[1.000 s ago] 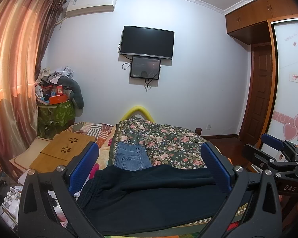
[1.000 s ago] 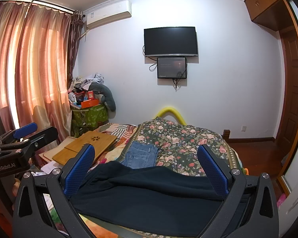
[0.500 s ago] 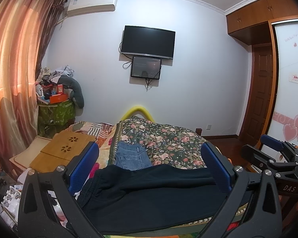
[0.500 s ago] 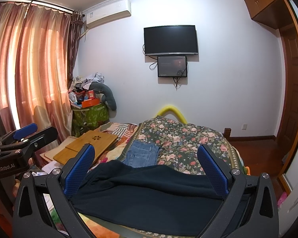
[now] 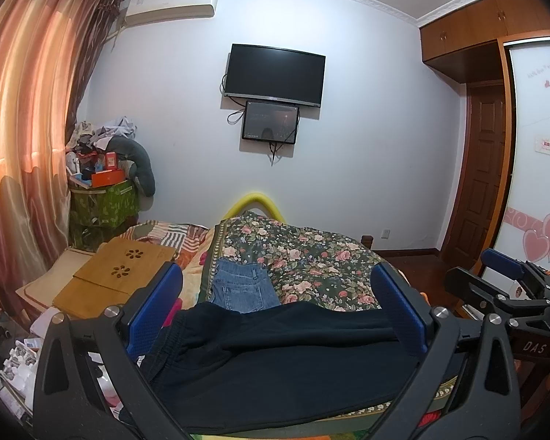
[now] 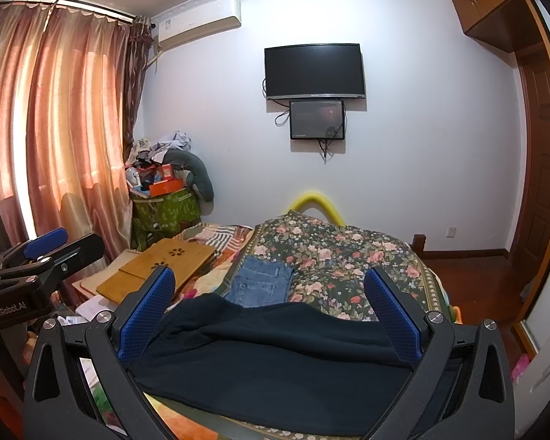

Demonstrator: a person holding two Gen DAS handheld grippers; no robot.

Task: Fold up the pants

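Dark navy pants (image 5: 275,363) lie spread across the near end of the bed, waistband to the left; they also show in the right wrist view (image 6: 275,359). My left gripper (image 5: 275,304) is open and empty, held above the pants. My right gripper (image 6: 271,300) is open and empty, also above the pants. The right gripper shows at the right edge of the left wrist view (image 5: 502,286); the left gripper shows at the left edge of the right wrist view (image 6: 44,256).
Folded blue jeans (image 5: 244,289) lie on the floral bedspread (image 5: 311,264) just beyond the pants. A wooden lap desk (image 5: 117,275) sits at the bed's left. A cluttered green box (image 5: 104,205), curtains, a wall TV and a door on the right surround the bed.
Both views have shifted very slightly; the pants and both open grippers stay essentially where they were.
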